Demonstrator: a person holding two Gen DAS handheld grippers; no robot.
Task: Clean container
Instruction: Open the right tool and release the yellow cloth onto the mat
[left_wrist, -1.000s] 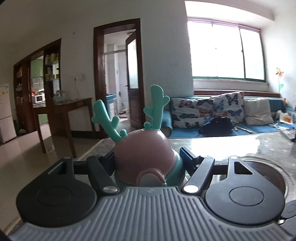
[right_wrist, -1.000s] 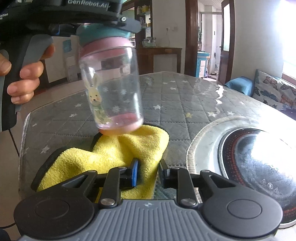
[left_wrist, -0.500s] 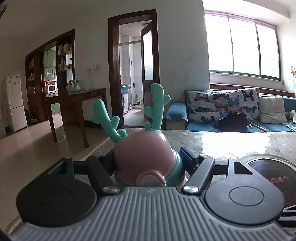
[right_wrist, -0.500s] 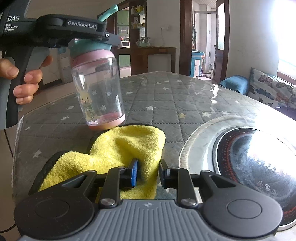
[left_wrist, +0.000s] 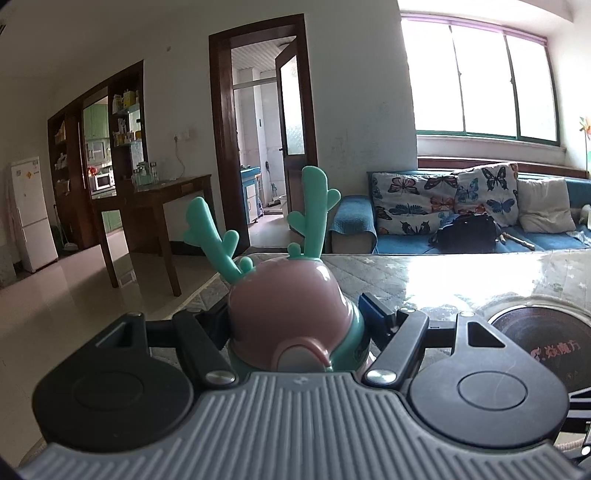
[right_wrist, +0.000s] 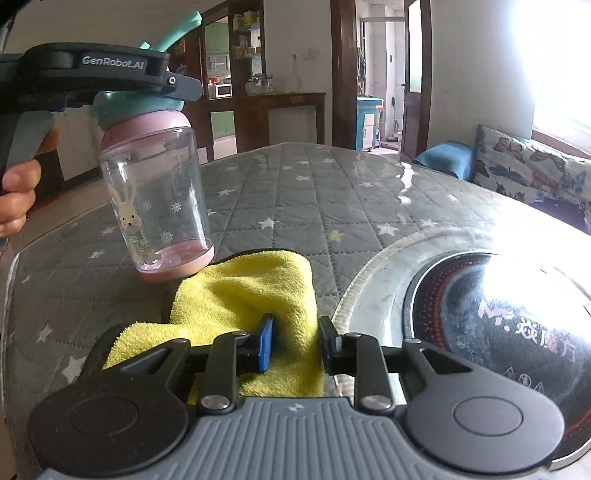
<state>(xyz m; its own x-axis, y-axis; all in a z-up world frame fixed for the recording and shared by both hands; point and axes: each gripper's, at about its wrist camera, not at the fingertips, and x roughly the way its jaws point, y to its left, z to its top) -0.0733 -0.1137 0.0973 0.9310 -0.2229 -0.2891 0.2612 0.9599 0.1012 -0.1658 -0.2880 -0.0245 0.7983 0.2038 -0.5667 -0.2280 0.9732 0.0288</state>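
The container is a clear plastic bottle with a rabbit print, a pink base and a pink and teal lid with antlers. My left gripper is shut on the lid and holds the bottle upright; its base sits at the edge of the yellow cloth on the table. My right gripper is shut on a fold of the yellow cloth, just right of and nearer than the bottle.
The table wears a grey quilted cover with stars. A round induction hob in a metal ring lies at the right; it also shows in the left wrist view. A sofa with cushions stands behind.
My left gripper has lowered the bottle from above the cloth and moved it left, so its base now rests by the cloth's far edge. My right gripper keeps hold of the cloth.
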